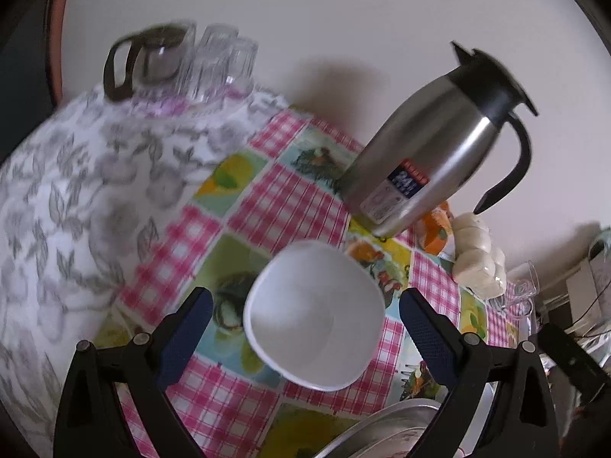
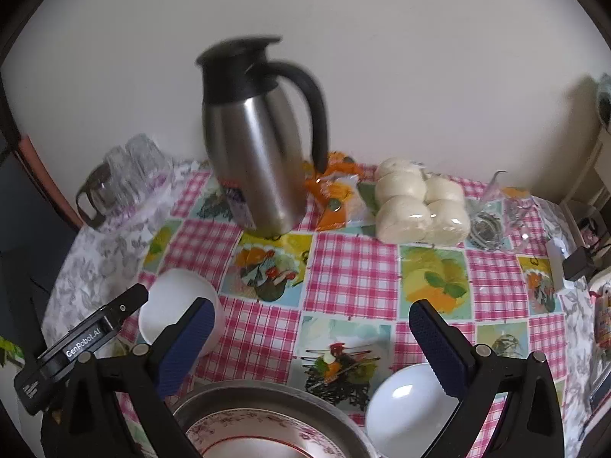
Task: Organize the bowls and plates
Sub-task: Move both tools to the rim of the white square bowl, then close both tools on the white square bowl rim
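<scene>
Steel jug (image 2: 259, 145), bagged buns (image 2: 416, 206), glasses (image 2: 133, 168).

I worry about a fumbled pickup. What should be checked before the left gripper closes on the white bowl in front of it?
1. Left gripper open: ok, jaws spread wide.
2. White squarish bowl between the fingers: ok in the left wrist view; depth cannot tell.
3. Bowl empty: ok.
4. Steel thermos jug with black handle clear of the bowl: ok, it stands behind, apart.
5. Right gripper free: ok, open, holding nothing.
6. Second white bowl and floral plate in the metal tray out of the way: cannot tell.
</scene>
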